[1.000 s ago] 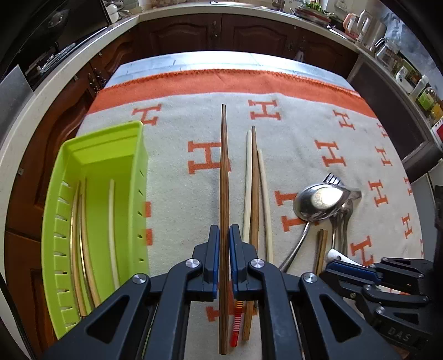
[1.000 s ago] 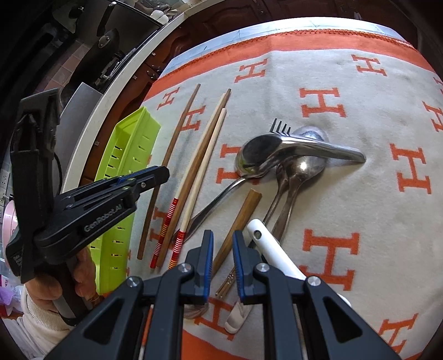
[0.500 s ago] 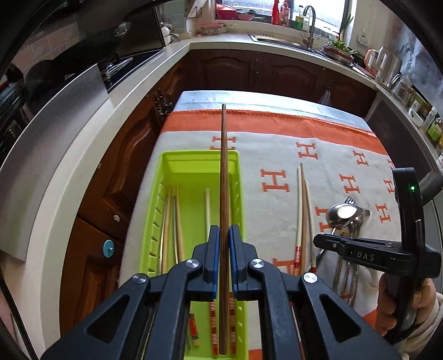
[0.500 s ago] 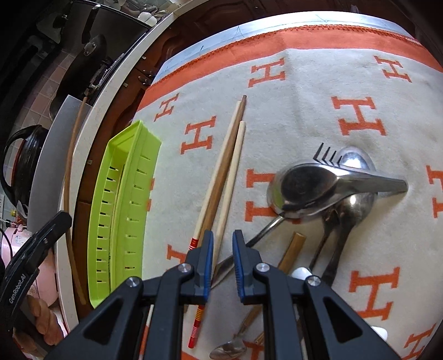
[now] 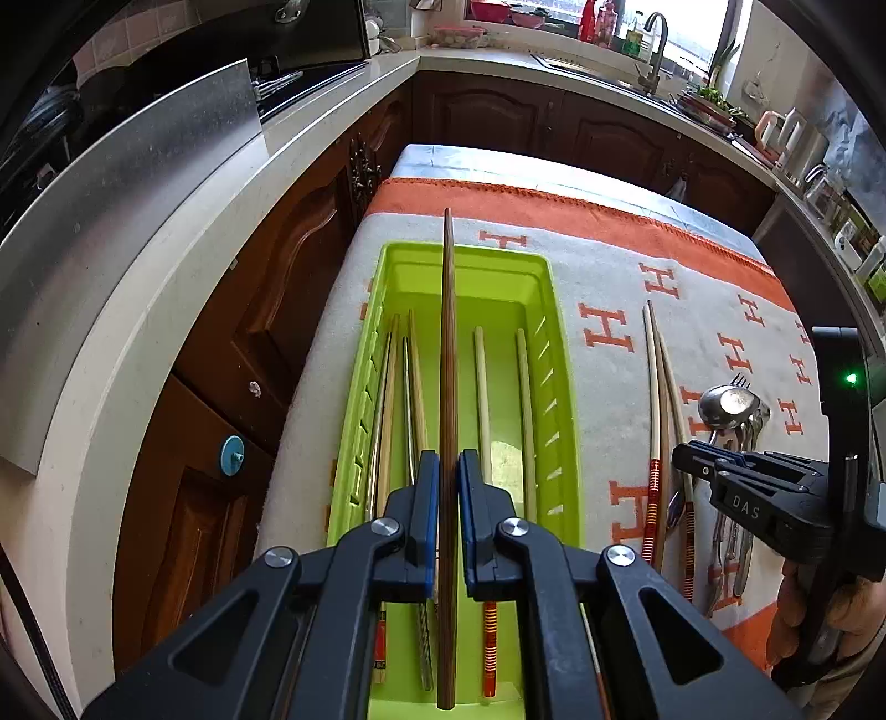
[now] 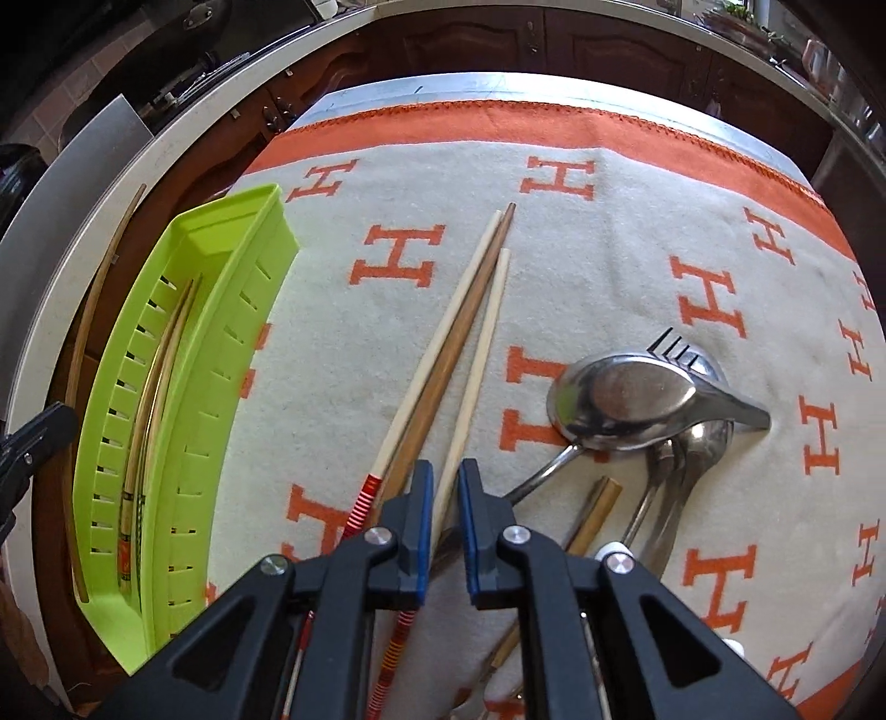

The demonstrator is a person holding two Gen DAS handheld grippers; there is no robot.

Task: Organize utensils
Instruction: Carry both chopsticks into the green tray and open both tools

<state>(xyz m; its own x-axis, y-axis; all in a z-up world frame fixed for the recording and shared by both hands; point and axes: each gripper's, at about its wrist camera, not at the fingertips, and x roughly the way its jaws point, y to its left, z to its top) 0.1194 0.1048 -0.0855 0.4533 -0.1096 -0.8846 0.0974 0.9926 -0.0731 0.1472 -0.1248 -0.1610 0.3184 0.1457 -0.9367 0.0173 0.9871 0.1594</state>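
While your left claw [image 5: 443,487] pinches the dark chopstick [image 5: 447,354] over the green tray [image 5: 559,354] below, releasing crooked could bounce it out; your right claw [image 6: 443,501] hangs spread, empty

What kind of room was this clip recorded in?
Most likely a home kitchen. A sink faucet stands by the window, a pale countertop runs over dark wooden cabinets, and kettles sit at the far right. The green tray rests on a cloth-covered table.
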